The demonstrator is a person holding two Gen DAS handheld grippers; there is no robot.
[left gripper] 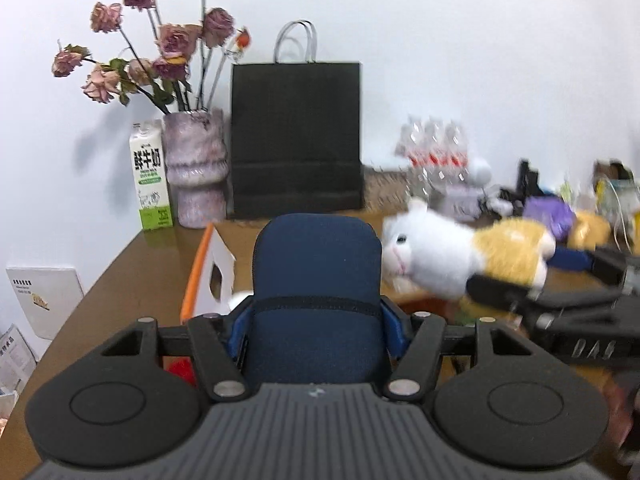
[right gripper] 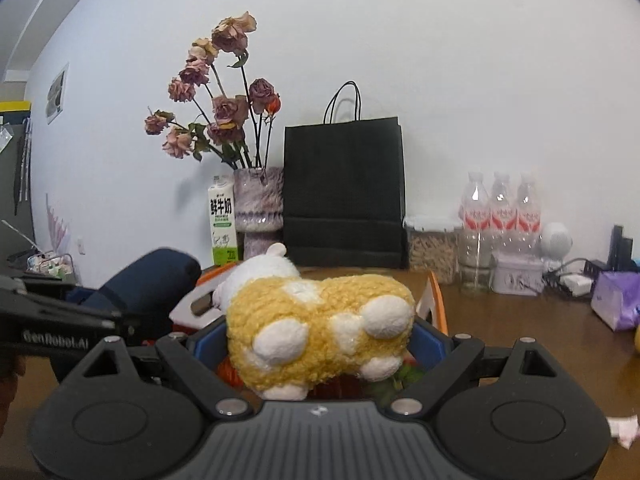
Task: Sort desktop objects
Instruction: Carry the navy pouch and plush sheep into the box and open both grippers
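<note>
My left gripper (left gripper: 318,320) is shut on a dark blue soft pouch (left gripper: 316,280) and holds it above the brown desk (left gripper: 132,276). The pouch also shows in the right wrist view (right gripper: 148,280). My right gripper (right gripper: 320,340) is shut on a white and yellow plush cat (right gripper: 316,324). The cat (left gripper: 452,260) hangs in the air to the right of the pouch in the left wrist view. Below both lies a white box with an orange rim (left gripper: 206,276), its rim also showing in the right wrist view (right gripper: 438,304). Red and green items lie inside it, mostly hidden.
A milk carton (left gripper: 151,176), a vase of dried roses (left gripper: 196,168) and a black paper bag (left gripper: 298,136) stand along the back wall. Three water bottles (right gripper: 500,216), a food container (right gripper: 430,248), a purple pack (right gripper: 616,300) and cables lie at the right.
</note>
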